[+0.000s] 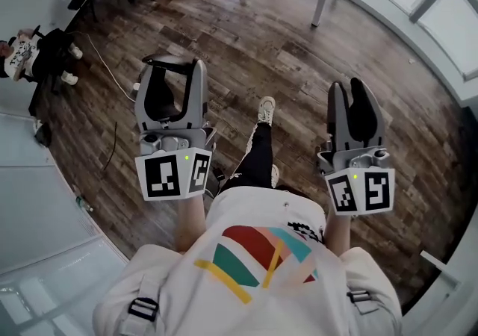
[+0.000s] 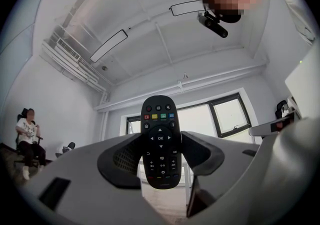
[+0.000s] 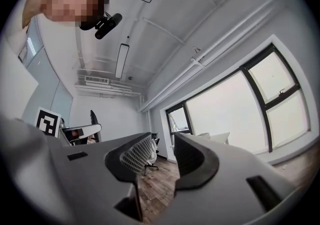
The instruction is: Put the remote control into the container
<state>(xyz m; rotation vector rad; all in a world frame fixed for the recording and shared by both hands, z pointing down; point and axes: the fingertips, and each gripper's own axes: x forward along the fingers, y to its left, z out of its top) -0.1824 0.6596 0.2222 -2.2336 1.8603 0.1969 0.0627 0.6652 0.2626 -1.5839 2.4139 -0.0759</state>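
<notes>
While aloft — left gripper (image 1: 173,77) tight on remote control (image 2: 160,139), right gripper (image 3: 162,161) parted — empty.

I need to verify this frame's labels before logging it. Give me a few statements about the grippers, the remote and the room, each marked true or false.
The left gripper clamps the remote control between its jaws. True.
The right gripper holds a second remote. False: its jaws stand apart with nothing between them.
The remote control's buttons face the left gripper's camera. True.
The room has grey carpet. False: the floor is dark wood planks.
</notes>
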